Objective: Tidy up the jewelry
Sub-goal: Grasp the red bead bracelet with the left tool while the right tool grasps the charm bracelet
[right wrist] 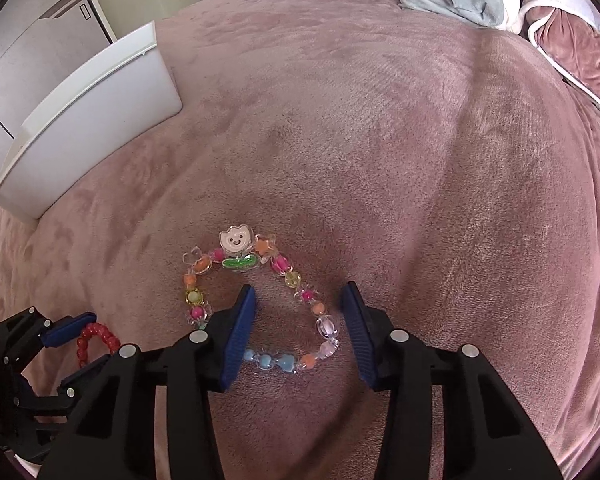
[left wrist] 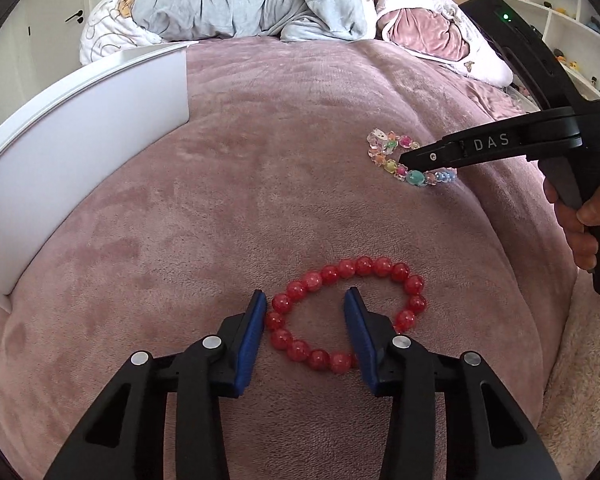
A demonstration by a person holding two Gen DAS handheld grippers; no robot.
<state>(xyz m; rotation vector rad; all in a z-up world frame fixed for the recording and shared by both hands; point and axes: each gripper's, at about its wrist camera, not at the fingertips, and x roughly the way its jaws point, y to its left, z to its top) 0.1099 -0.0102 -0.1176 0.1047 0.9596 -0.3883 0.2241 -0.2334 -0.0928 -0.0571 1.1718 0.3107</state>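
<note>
Plainly, each pair of tongs has its own bracelet, so neither hand needs to cross over.

Left wrist view: the left tongs stand apart and grip nothing. The red bracelet lies flat on the bed, a closed oval with its long axis running from 7 o'clock to 1 o'clock. Its 9 o'clock side sits between the two pads; the left pad is just outside that side, and the right pad stands inside the loop. Closing from this pose would likely pinch that near strand. At 2 o'clock, well apart from the red loop, the right tongs reach in from the right, tips low over the pastel bracelet. The white box stands at 10 o'clock.

Right wrist view: the right tongs are likewise apart and empty. The pastel bracelet lies flat, its flower charm at 12 o'clock, the loop longer from 12 to 6. The left pad is inside the loop and the right pad is just outside its 3 o'clock strand, so that strand lies between them. At 8 o'clock the left tongs show beside the red bracelet. The white box stands at 10 o'clock, well apart; I judge it the likely destination, nearer the left hand.
</note>
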